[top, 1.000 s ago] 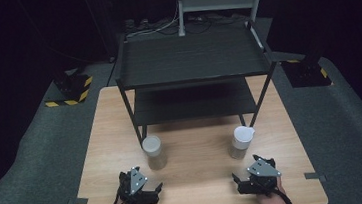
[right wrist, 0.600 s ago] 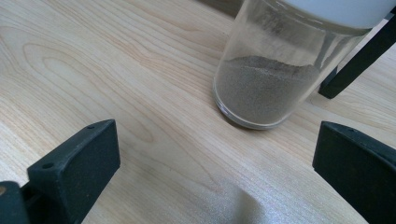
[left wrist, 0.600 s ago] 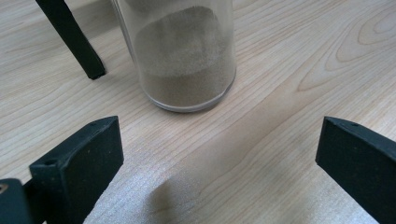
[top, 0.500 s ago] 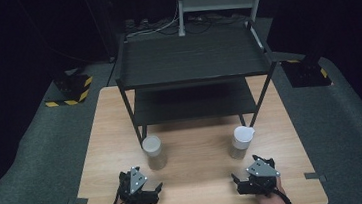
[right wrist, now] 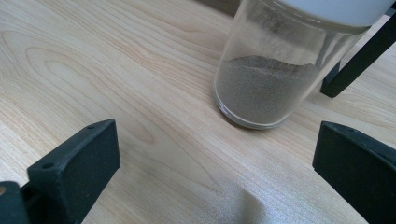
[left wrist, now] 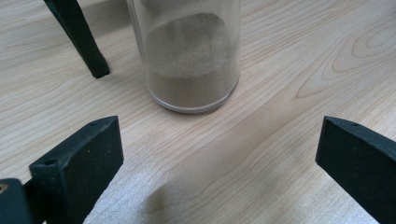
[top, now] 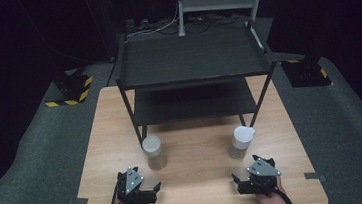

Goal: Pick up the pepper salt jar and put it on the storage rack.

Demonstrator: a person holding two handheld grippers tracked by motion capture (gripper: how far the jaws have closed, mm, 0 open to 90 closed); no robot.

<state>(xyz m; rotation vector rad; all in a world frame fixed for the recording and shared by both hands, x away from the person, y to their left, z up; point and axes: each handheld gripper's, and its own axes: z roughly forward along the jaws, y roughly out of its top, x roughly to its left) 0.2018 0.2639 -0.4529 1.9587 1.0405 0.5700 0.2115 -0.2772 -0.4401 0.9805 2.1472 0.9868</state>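
The bench (top: pixel 193 146) carried a black shelf rack (top: pixel 194 75) at 12 o'clock. Nothing had shifted since earlier. The open jar (top: pixel 153 152) and the lidded jar (top: pixel 240 142) stood upright, long axes vertical. Left hand-held gripper (top: pixel 153 190) at 7 o'clock and right hand-held gripper (top: pixel 238 181) at 5 stayed spread wide, empty
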